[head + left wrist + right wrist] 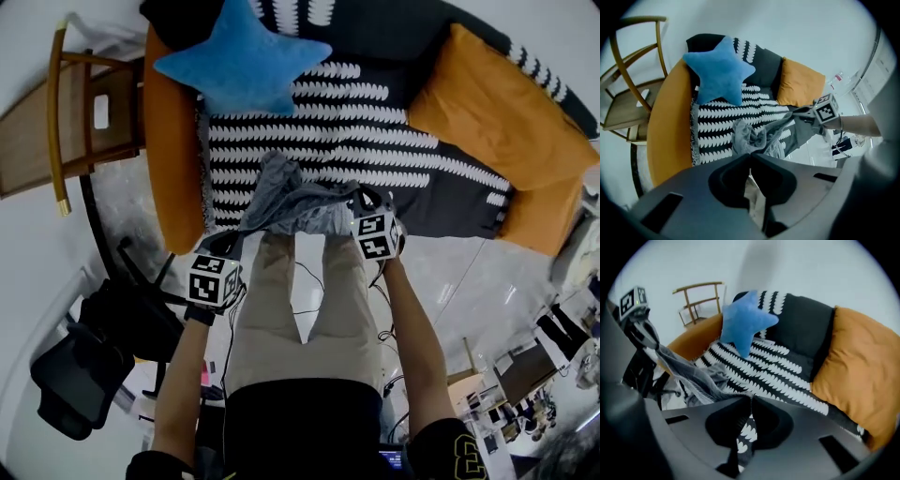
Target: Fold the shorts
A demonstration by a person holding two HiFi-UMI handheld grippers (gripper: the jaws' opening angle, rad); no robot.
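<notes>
Shorts [286,202] stretched above sofa [173,169] edge (fabric taut), left tongs [749,158] and right tongs [751,400] clamped on them.

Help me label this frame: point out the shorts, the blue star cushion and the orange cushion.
shorts [292,199], head view, bunched grey middle.
blue star cushion [246,58], head view, its centre.
orange cushion [497,98], head view, its top face.
</notes>
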